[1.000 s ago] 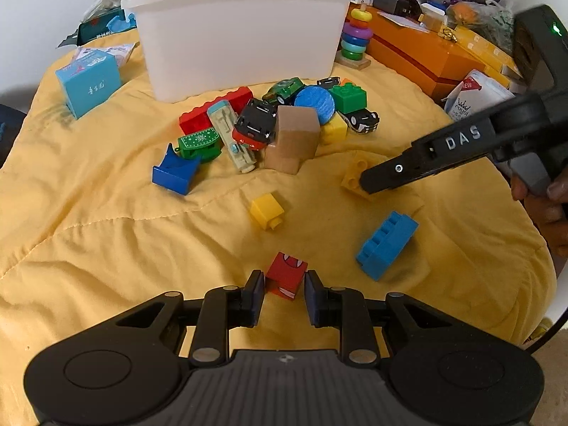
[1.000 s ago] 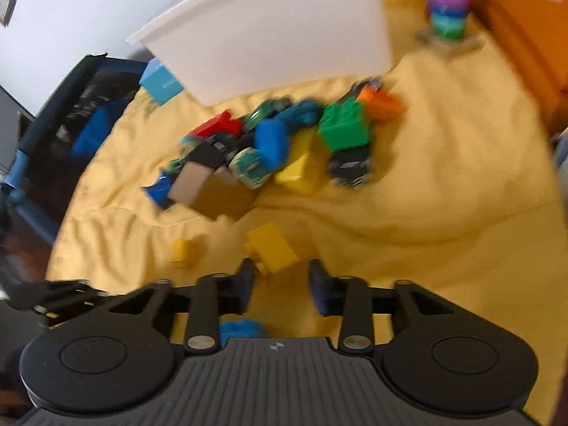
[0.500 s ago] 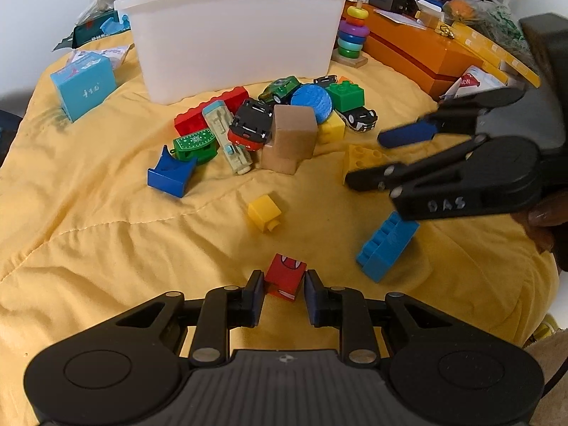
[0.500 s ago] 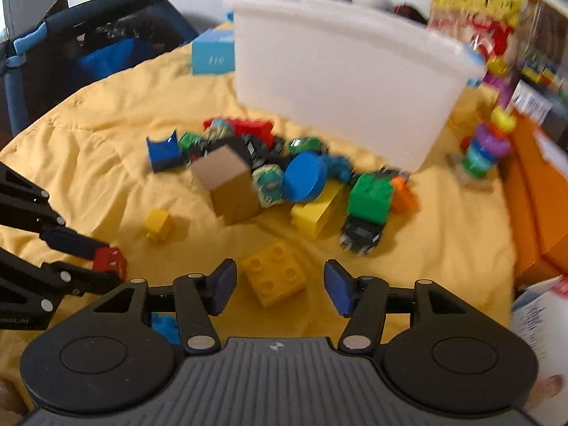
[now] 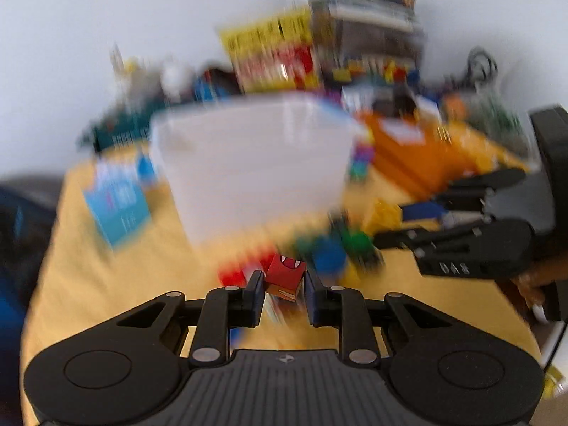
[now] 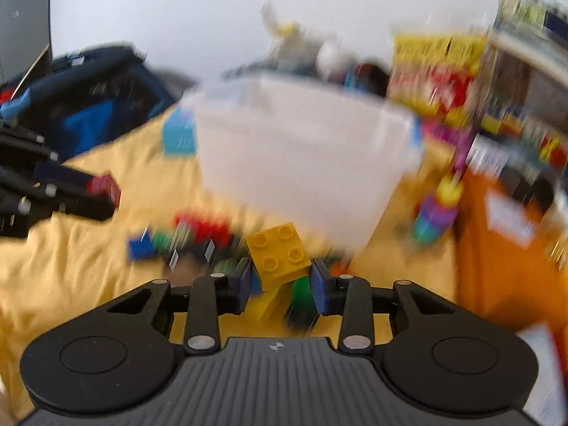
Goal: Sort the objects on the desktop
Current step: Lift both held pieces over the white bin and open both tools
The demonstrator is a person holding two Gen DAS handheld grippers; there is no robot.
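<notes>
We've got the left gripper [image 5: 283, 285] clamped on a red cube [image 5: 285, 277], lifted off the yellow cloth [image 5: 106, 277]. Right gripper [image 6: 280, 277] is pinching a yellow brick [image 6: 278, 250], also up in the air. White bin [image 6: 301, 152] sits at 12 o'clock w/ the toy pile [image 6: 198, 238] in front of it. Both views pretty blurry tbh.

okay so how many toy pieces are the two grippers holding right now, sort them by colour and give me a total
Red: 1, the red cube in the left gripper.
Yellow: 1, the yellow four-stud brick in the right gripper.
Total: 2
</notes>
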